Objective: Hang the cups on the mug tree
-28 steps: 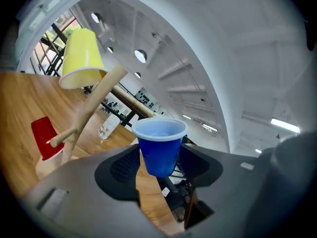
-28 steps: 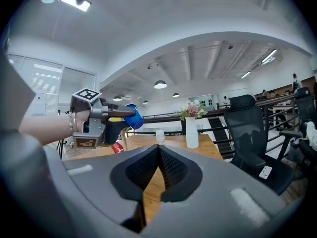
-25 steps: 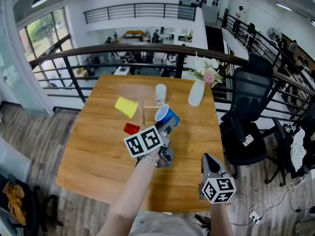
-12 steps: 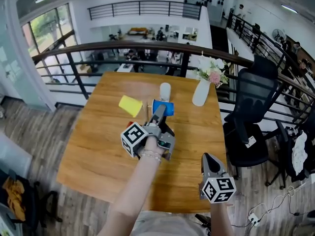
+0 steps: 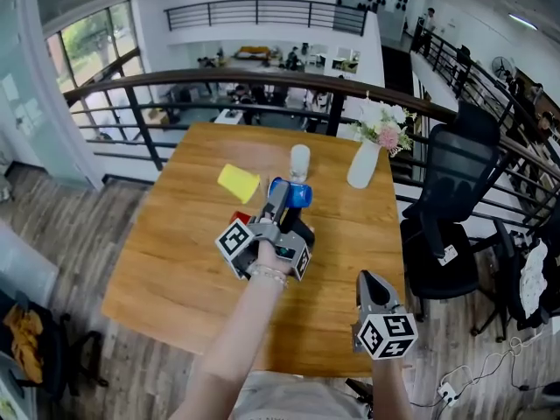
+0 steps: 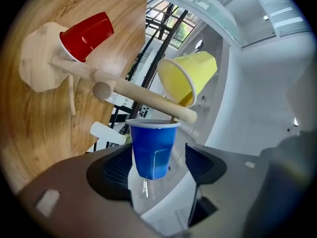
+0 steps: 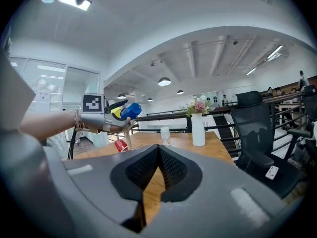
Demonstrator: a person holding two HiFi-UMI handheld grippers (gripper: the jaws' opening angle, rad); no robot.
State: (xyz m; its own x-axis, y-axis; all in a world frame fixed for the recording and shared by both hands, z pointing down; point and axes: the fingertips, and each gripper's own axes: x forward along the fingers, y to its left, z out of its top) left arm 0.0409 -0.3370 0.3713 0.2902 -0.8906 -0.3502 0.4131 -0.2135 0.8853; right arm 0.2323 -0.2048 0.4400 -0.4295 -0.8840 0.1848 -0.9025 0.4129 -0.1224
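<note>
Release stage of hanging a cup. The left gripper reaches up over the table to the top of the mug tree. Its jaws have just been opening and now stand apart, with the blue cup between them. In the left gripper view a gap shows on each side of the cup, so the pads no longer press on it and the gripper is released. The cup's rim lies just under the tip of the tree's trunk. What carries it there is hidden behind the rim, but it appears to hang from the tree and not from the gripper. The red cup sits low on the tree, near the base, and the yellow cup sits near the top, beside the blue one. The right gripper waits near the table's front edge, clenched on nothing, well apart from the tree.

Judged step: three cups are on the tree and the hold on the last is being let go. The next move calls for drawing the left gripper straight back along its own line, with the jaws kept wide so that neither pad brushes the cup and knocks it off. A glass stands on the table beyond the tree, beside the vase; whether it counts as a cup to hang cannot be told
</note>
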